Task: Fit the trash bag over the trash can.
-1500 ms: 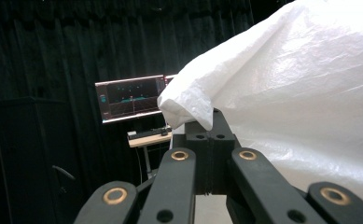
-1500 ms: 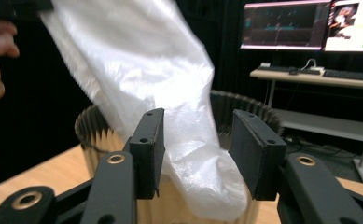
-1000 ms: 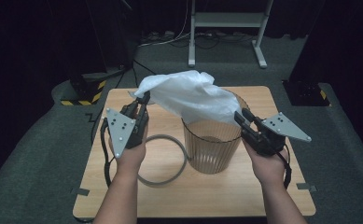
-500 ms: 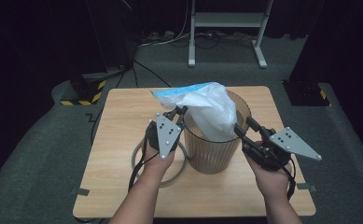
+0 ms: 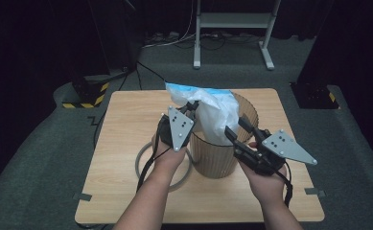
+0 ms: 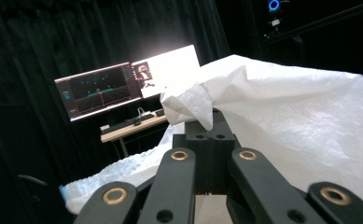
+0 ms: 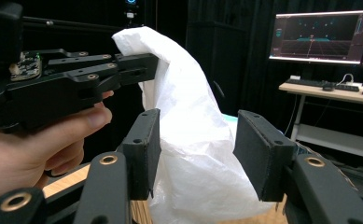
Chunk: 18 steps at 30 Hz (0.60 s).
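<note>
Wooden surface [image 5: 126,143] carries a ribbed bin [image 5: 217,153]; dark curtains surround. My left claw [image 6: 208,135] is clamped on the white bag [image 5: 213,115]. My right claw [image 7: 195,149] gapes wide, holding nothing.

**Bright table, dark room**

We see the wooden table [image 5: 126,143] evenly lit from above in the high view, while the floor and the curtains around it sink into near black. Shadows under the forearms are soft and short. The white plastic bag [image 5: 213,112] is the brightest thing and nearly blows out, losing its folds. In the left gripper view a lit screen [image 6: 170,70] glares to pure white against the dark backdrop, and the close black jaws look soft. In the right gripper view the monitor [image 7: 321,37] stays readable; the near hand [image 7: 30,149] is slightly blurred.
</note>
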Each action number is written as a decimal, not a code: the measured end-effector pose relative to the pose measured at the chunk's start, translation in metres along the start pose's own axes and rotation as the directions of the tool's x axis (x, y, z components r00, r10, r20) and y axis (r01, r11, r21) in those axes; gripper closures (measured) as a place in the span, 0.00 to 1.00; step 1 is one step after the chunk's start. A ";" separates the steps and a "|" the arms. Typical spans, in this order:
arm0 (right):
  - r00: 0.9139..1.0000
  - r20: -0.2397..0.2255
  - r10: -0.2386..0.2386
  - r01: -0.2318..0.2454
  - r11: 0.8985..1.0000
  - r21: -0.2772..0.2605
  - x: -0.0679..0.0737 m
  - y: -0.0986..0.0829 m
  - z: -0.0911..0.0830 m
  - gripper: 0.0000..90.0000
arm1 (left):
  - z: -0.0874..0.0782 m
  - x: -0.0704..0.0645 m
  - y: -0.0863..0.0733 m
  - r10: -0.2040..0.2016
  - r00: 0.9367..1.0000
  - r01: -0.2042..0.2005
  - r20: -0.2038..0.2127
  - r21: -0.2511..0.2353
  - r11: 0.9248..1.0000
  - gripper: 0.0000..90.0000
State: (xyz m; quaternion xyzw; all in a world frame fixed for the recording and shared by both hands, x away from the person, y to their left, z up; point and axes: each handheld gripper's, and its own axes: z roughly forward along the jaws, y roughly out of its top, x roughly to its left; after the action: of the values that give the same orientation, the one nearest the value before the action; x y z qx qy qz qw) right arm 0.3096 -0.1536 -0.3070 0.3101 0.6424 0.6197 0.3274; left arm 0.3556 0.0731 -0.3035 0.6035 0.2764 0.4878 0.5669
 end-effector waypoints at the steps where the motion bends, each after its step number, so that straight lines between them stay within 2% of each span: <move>1: 1.000 0.005 -0.005 0.005 1.000 0.002 0.001 0.000 0.001 0.55 | 0.001 0.001 0.000 0.001 1.000 -0.001 -0.005 0.002 1.000 1.00; 3: 1.000 -0.011 0.009 -0.009 1.000 0.011 0.002 0.001 0.004 0.54 | 0.002 0.002 -0.001 -0.005 1.000 0.006 -0.009 0.006 1.000 1.00; 6: 1.000 -0.003 -0.002 0.002 1.000 -0.019 0.004 0.004 0.000 0.54 | 0.004 0.004 -0.002 -0.005 1.000 0.005 -0.018 0.012 1.000 1.00; 9: 1.000 0.008 -0.008 0.008 1.000 -0.012 0.004 0.005 0.001 0.54 | 0.007 0.005 -0.004 -0.024 1.000 0.024 -0.016 0.020 1.000 1.00; 13: 1.000 0.013 -0.002 0.002 1.000 -0.001 0.004 0.004 0.004 0.54 | 0.008 0.003 -0.004 -0.013 1.000 0.013 -0.018 0.016 1.000 1.00; 16: 1.000 -0.001 -0.005 0.005 1.000 0.003 0.005 0.003 0.005 0.53 | 0.011 0.004 -0.005 -0.022 1.000 0.022 -0.012 0.021 1.000 1.00; 18: 1.000 -0.002 -0.009 0.009 1.000 0.014 0.006 0.003 0.009 0.53 | 0.011 0.004 -0.004 -0.041 0.999 0.041 0.003 0.015 0.999 1.00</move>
State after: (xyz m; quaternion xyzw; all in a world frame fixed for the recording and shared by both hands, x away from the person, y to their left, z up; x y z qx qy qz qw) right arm 0.3127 -0.1432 -0.3040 0.3088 0.6483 0.6142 0.3272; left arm 0.3677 0.0727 -0.3052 0.6029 0.2913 0.4729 0.5728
